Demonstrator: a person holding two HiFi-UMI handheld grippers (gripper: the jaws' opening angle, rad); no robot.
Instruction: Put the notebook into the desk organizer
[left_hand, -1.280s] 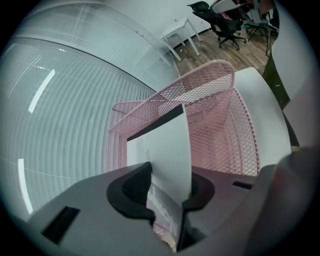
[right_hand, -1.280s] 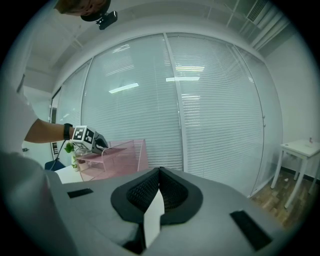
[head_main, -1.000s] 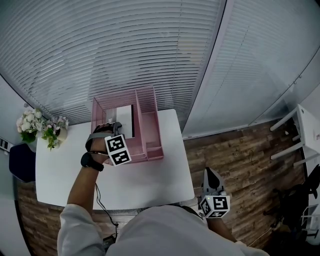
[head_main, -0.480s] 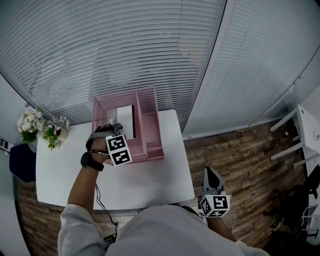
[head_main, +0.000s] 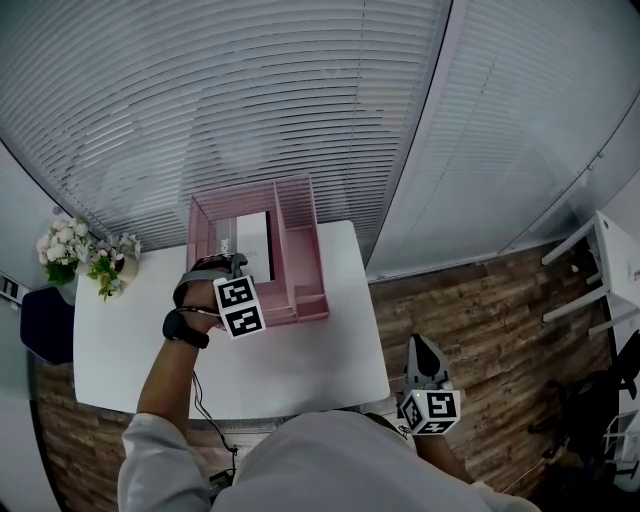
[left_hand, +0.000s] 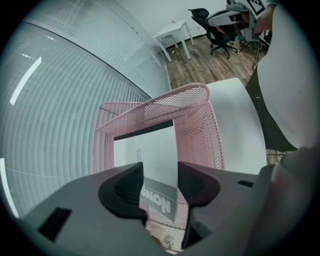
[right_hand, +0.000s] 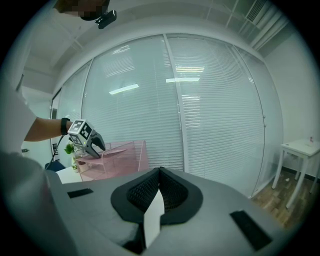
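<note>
On the white worktop (head_main: 300, 370) stands a pink wire desk organizer (head_main: 305, 270), pushed to the back edge near the window blinds (head_main: 250, 90). Inside its big left part sits the notebook (head_main: 250, 240). It is white, with a grey band of letters on its cover. The left tool (head_main: 228, 265) hangs just in front of the organizer, right at the open side. Its jaws are spread wide and have let go. In the left gripper view the notebook shows in the gap between them, but the pads do not squeeze it. The right tool (head_main: 421, 348) is well apart from all this. It is low by the person's body, past the right corner of the worktop and over the wooden floor (head_main: 480, 320). Its jaws are clenched together and hold nothing. A bunch of flowers (head_main: 85, 255) sits at the far left corner of the worktop.
</note>
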